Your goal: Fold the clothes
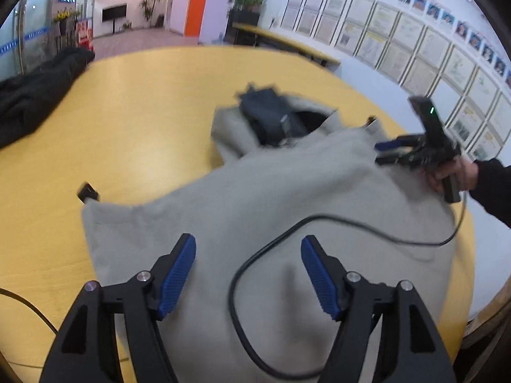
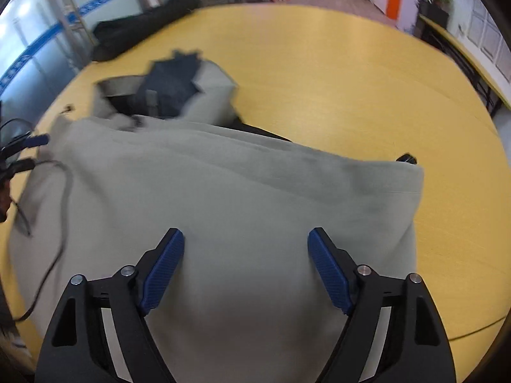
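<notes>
We saw the grey garment (image 2: 223, 198) lying rumpled, dark lining exposed; both grippers, left (image 1: 248, 257) and right (image 2: 246, 250), gaped empty.

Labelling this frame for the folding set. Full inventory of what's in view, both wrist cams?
grey garment: 1, dark lining, on the table in front of both grippers
dark garment: 1, black, far table edge
table: 1, yellow
cable: 1, black, lying over grey garment
potted plants: several, green, background
framed sheets: many, on wall
left gripper: black, blue pads, open
right gripper: same, open
hand: dark sleeve
</notes>
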